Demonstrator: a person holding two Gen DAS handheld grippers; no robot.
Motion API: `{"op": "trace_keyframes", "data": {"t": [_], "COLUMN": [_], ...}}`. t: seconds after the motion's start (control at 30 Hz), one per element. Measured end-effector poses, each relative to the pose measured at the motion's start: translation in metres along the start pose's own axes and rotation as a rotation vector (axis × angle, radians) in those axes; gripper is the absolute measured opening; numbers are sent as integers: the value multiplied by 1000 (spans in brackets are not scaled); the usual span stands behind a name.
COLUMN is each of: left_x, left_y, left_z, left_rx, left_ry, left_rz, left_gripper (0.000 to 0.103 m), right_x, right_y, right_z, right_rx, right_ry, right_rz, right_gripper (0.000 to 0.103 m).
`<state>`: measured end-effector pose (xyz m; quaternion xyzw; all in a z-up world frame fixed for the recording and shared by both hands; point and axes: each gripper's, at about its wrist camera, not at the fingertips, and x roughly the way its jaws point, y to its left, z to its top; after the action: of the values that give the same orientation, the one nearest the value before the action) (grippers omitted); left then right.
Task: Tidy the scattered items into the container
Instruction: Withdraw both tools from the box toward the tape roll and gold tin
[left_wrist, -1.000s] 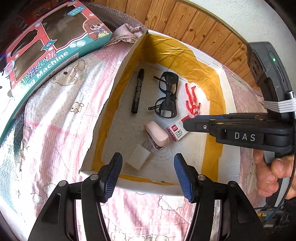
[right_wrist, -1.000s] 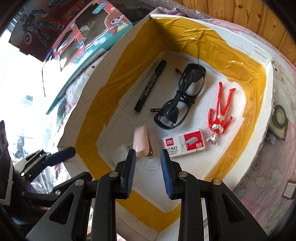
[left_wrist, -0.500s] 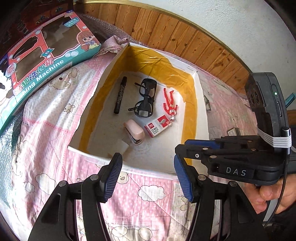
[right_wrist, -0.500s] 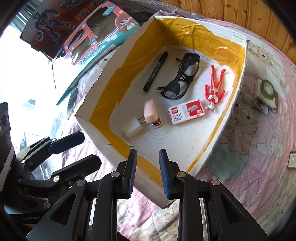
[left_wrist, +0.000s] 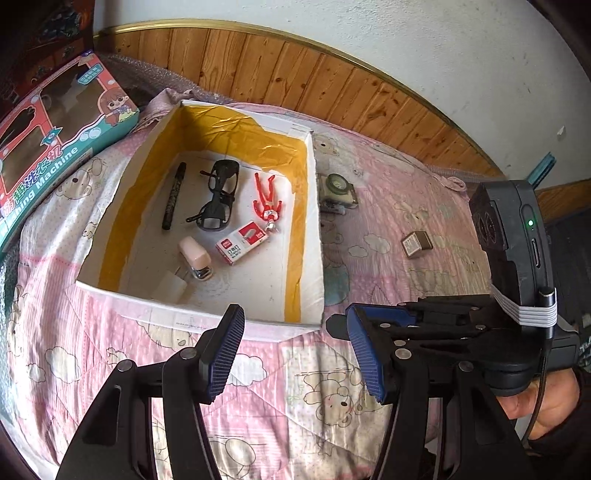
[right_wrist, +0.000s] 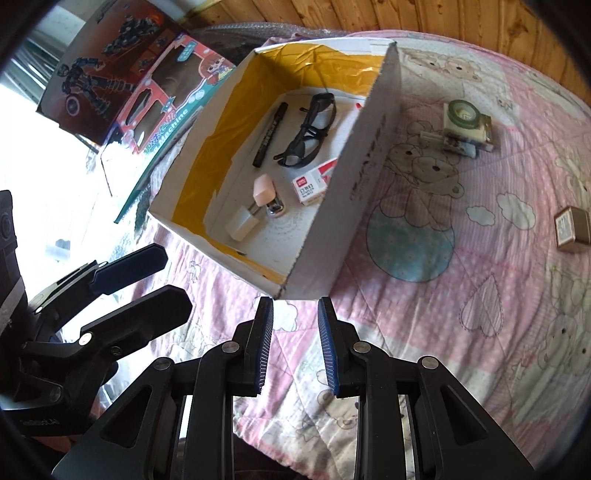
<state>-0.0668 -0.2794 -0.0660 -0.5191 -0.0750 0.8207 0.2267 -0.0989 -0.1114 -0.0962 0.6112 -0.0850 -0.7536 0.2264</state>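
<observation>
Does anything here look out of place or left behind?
Yes. Two things sit on the quilt outside the box: a small camera just beside its wall and a little tan box farther off. Everything else lies inside.

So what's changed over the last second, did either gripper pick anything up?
No. Both the left gripper and the right gripper pulled back from over the box, empty and open, bringing the green-topped item and small tan box on the bedspread into view. The marker, glasses, figure, staples box and stapler haven't moved.
</observation>
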Motion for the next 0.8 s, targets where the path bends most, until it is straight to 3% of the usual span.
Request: {"op": "trace_keyframes", "data": {"t": [0.47,0.8], "left_x": [49,102], "left_y": [-82,-120], "left_z": [22,80], "left_rx": [142,164], "left_ry": [83,97], "left_rz": [-74,-58], "left_gripper": [59,67], "right_x": [-44,-78], "right_y": [-98,-176], "right_z": [-30,-25], "right_rx": [229,362], "right_ry": [-73,-155], "right_rz": [-27,-89], "right_gripper": [28,29]}}
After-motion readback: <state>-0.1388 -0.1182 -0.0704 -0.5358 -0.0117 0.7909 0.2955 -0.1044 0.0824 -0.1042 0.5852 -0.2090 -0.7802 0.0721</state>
